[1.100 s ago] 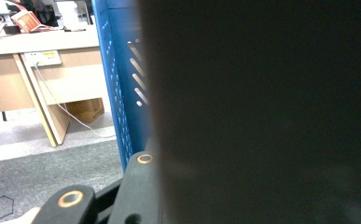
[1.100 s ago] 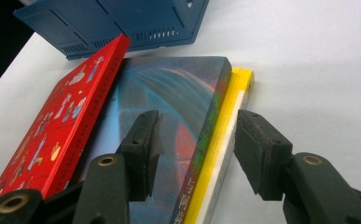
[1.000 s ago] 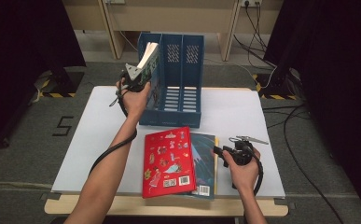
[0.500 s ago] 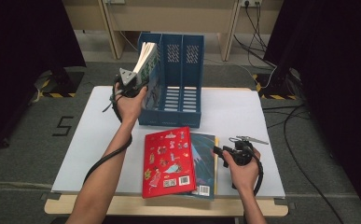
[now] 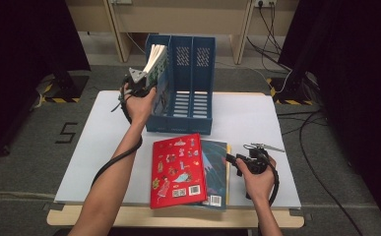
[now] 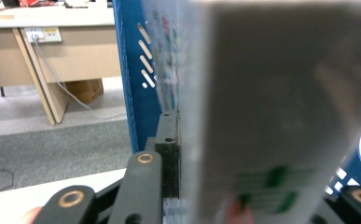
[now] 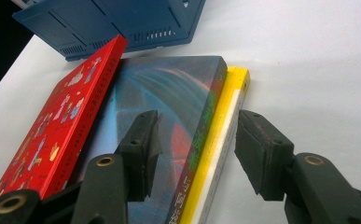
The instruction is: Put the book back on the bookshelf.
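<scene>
At eleven o'clock, left gripper [image 5: 141, 84] fingers, just tightening, clamp book [image 5: 156, 64] over blue file rack [image 5: 193, 73]; tilted entry risks snagging divider. Right gripper [image 5: 237, 161] fingers spread, unclenched.

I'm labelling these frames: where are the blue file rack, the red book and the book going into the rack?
blue file rack [image 5: 198, 120], high view, front wall.
red book [image 5: 177, 169], high view, cover middle.
held book [image 5: 154, 61], high view, page edges.

Your left gripper [image 6: 178, 186] has just been closing its jaws on a book [image 6: 271, 116], held upright against the blue rack [image 6: 138, 84] wall.
</scene>
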Demonstrator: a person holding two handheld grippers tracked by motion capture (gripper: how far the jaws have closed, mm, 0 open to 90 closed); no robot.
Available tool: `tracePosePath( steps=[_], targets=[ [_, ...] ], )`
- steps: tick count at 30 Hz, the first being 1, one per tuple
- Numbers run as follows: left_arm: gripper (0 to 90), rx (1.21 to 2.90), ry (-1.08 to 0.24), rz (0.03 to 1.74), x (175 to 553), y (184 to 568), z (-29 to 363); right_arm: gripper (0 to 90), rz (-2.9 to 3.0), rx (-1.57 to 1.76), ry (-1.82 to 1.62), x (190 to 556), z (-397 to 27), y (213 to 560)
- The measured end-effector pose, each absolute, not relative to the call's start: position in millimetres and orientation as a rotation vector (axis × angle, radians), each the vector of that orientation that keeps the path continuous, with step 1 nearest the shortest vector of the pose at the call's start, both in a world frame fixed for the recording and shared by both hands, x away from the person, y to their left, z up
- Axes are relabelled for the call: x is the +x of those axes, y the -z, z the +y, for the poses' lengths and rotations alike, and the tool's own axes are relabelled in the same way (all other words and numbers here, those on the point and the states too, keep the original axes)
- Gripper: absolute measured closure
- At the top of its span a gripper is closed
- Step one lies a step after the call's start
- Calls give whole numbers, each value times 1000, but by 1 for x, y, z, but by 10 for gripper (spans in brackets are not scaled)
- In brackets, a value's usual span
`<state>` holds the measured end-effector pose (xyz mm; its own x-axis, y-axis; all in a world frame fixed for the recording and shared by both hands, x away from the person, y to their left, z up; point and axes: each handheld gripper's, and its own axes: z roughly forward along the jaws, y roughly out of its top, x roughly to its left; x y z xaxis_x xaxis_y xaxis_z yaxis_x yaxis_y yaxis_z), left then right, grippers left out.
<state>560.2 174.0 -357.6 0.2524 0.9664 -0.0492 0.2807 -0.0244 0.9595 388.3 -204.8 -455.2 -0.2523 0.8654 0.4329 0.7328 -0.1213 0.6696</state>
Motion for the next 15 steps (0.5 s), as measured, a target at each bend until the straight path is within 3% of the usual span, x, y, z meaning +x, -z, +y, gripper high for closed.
tracePosePath(
  steps=[15],
  targets=[
    [738, 1482, -829, 1208, 564, 356, 171, 499, 1976, 1815, -1319, 390, -206, 455]
  ],
)
